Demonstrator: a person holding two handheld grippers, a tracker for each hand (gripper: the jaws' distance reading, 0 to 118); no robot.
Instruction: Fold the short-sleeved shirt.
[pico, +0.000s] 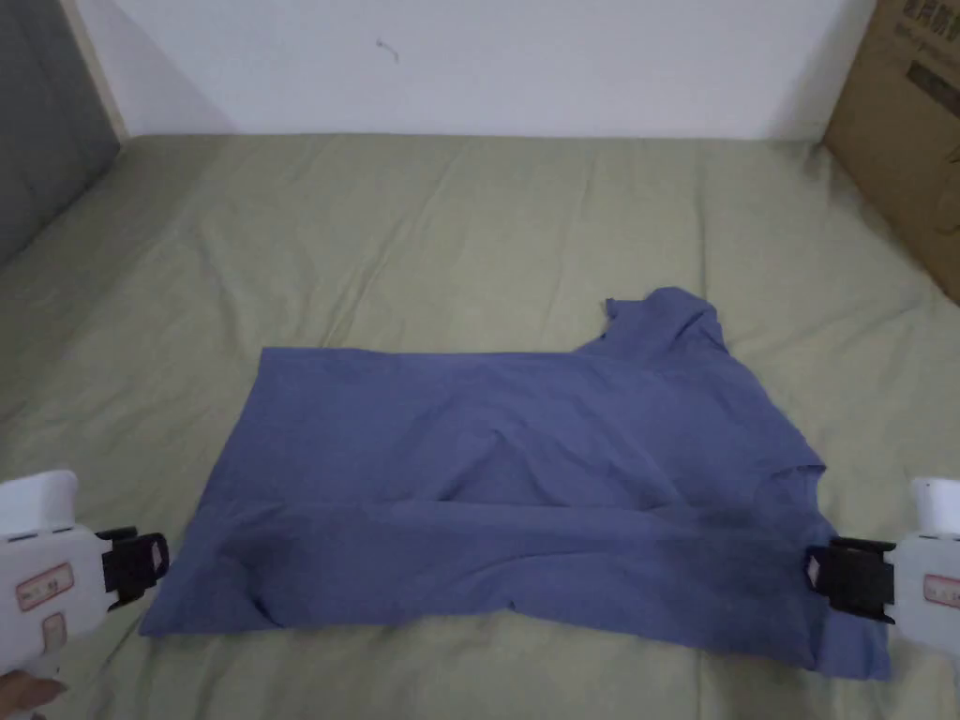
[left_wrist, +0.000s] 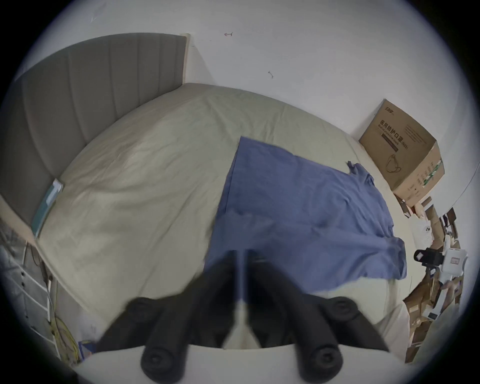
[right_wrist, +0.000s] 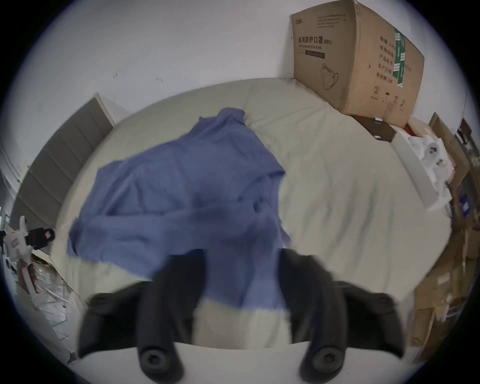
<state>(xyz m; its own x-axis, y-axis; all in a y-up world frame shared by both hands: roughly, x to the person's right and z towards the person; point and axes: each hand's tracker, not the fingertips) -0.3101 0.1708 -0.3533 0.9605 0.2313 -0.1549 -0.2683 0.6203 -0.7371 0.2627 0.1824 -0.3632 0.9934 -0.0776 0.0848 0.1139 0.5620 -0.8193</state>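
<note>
The left gripper (pico: 150, 562), its jaws nearly closed on nothing, is held just off the hem corner, and the right gripper (pico: 825, 577), jaws wide, is set at the sleeve edge of the blue cotton short-sleeved shirt (pico: 525, 469), spread sideways on the green-sheeted bed (pico: 422, 234), apparently so both ends can be lifted together.

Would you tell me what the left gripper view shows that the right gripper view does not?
Left gripper view: a teal book-like thing by the headboard, and the left gripper close up, jaws almost together. Right gripper view: a long white box beyond the bed, and the right gripper close up, jaws wide apart over the shirt. Both: the blue shirt on the bed, the cardboard box.
</note>
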